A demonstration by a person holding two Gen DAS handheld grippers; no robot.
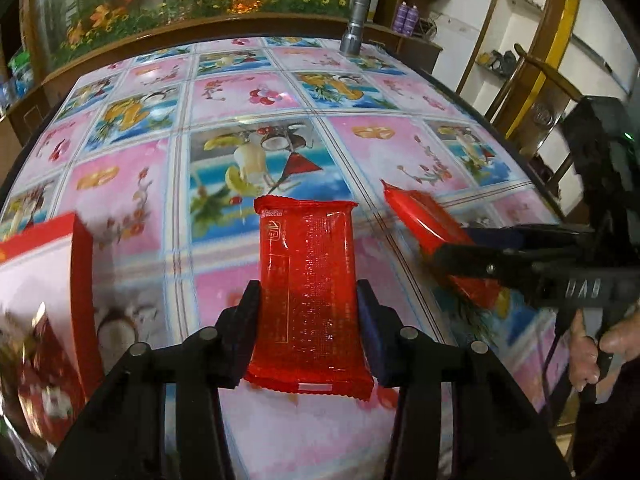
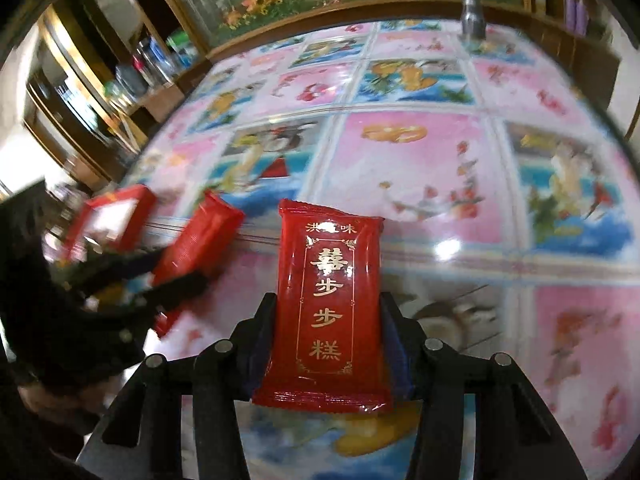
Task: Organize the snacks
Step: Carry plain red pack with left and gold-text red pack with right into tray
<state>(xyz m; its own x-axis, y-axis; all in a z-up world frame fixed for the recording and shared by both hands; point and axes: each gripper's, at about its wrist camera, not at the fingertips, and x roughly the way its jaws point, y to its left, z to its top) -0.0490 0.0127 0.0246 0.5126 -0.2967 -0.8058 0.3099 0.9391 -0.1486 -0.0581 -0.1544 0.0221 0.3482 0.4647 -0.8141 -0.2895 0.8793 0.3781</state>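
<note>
Two red snack packets are held above a floral-tiled bench [image 1: 248, 92]. The left gripper [image 1: 307, 312] pinches one red packet [image 1: 307, 292] by its long edges, back side up; its fine print is too small to read. To its right, the right gripper [image 2: 327, 320] clamps a second red packet [image 2: 330, 300], front up, with gold Chinese characters reading 步步糕; the top character is hard to make out. A red-rimmed box [image 1: 44, 264], blurred and cut off, stands left of the left gripper. A metal flashlight [image 1: 354, 24] stands far ahead.
</note>
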